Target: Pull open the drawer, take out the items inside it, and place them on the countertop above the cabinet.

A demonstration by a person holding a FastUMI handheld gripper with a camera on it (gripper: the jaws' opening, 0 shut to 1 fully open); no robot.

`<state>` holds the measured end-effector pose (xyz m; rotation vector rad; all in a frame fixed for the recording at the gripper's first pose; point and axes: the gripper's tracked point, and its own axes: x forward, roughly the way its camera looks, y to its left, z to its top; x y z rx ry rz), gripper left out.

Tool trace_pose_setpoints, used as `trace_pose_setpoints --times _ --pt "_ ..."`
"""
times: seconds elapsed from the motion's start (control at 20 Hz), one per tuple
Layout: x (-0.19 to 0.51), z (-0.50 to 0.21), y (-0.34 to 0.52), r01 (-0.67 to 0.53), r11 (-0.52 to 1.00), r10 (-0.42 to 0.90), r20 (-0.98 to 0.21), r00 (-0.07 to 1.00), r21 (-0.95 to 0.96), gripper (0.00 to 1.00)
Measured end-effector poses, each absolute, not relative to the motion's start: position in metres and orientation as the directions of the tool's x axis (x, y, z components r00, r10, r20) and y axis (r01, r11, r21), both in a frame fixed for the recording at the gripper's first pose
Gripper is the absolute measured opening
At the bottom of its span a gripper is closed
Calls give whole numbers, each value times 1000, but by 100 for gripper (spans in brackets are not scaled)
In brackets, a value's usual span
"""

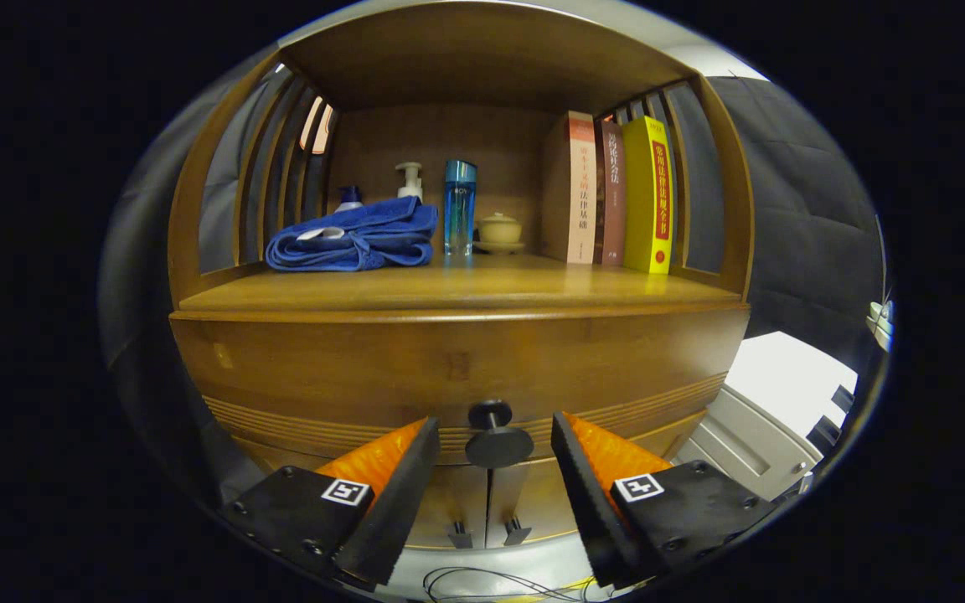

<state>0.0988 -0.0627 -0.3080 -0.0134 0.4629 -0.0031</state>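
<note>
A wooden cabinet stands right in front of me, with its drawer closed flush below the countertop. The drawer's dark round knob sticks out toward me. My gripper is open, its two fingers standing either side of the knob with a gap on each side, touching nothing. What lies inside the drawer is hidden.
On the countertop sit a folded blue towel, a pump bottle, a blue glass bottle, a small lidded pot and three upright books. Two lower doors with small handles are below the drawer. A white unit stands at right.
</note>
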Motion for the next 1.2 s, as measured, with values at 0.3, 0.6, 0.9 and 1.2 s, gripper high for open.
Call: trace_pose_setpoints --times 0.3,0.6,0.9,1.2 --pt "108 -312 -64 22 1000 -24 -451 892 -10 70" --pt "108 -313 -66 31 999 -16 -453 891 25 55" --pt "103 -310 -65 19 999 -5 -440 898 28 53" --pt "98 -305 -67 7 1000 7 -415 910 31 48"
